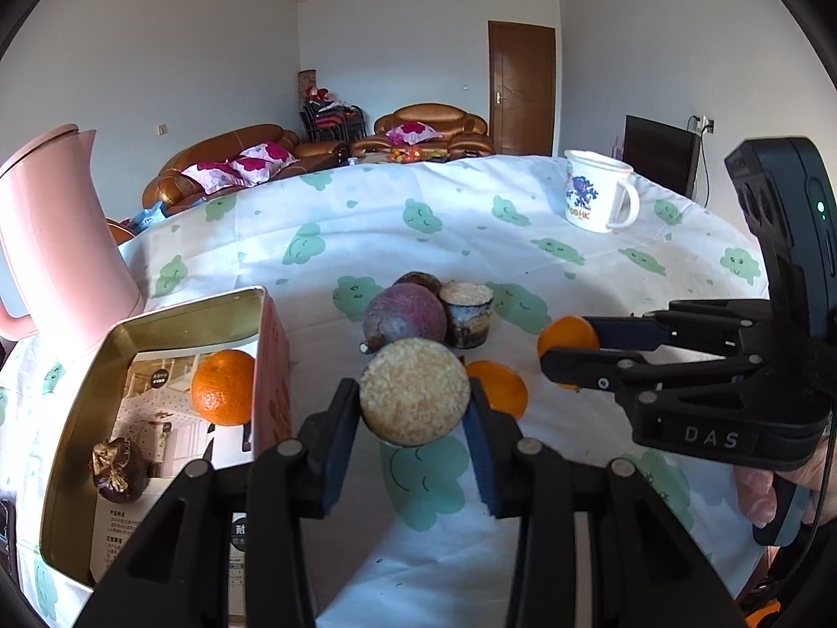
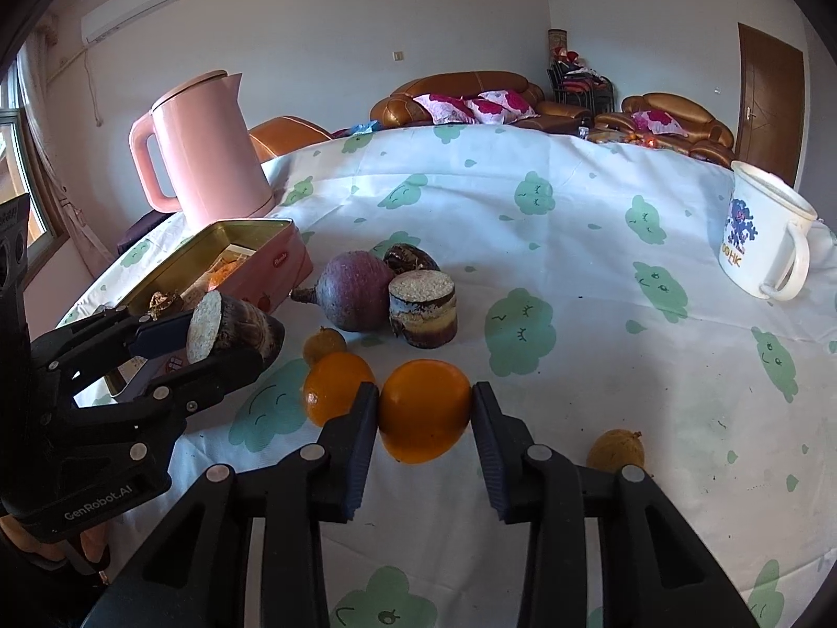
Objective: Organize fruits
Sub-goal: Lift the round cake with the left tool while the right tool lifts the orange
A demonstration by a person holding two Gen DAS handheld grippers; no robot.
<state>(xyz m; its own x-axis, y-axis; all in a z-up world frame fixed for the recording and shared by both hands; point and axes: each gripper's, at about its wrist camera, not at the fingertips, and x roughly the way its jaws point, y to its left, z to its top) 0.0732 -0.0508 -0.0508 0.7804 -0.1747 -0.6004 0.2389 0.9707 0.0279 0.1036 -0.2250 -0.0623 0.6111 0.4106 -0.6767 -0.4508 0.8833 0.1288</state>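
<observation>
Pinching a cut taro piece (image 1: 415, 391) by its sides, the left gripper (image 1: 413, 418) holds it off the cloth (image 1: 523, 240), pale cut face toward the camera; in the right view the same piece (image 2: 230, 327) hangs just beside the open tin (image 2: 251, 256), with the left gripper (image 2: 199, 345) clamped on it. The right gripper (image 2: 425, 408) has an orange (image 2: 425, 411) between its fingers, both pads against the peel; from the left view that orange (image 1: 567, 340) sits clasped at the tips of the right gripper (image 1: 570, 345). A second orange (image 2: 337, 387) lies on the cloth just left of the held one, touching or nearly touching it, and a small yellowish fruit (image 2: 323, 344) sits behind it. Another small round fruit (image 2: 616, 450) lies to the right, near the right gripper's far finger. Farther back a purple root (image 2: 355, 290), a short taro cylinder (image 2: 422, 309) and a dark piece (image 2: 410, 259) cluster together. Inside the tin (image 1: 78, 418) lie an orange (image 1: 222, 387) and a dark brown wrinkled fruit (image 1: 117, 471) on printed paper. A pink kettle (image 2: 204, 157) stands behind the tin, and a white mug (image 2: 764, 240) stands well apart at the right.
</observation>
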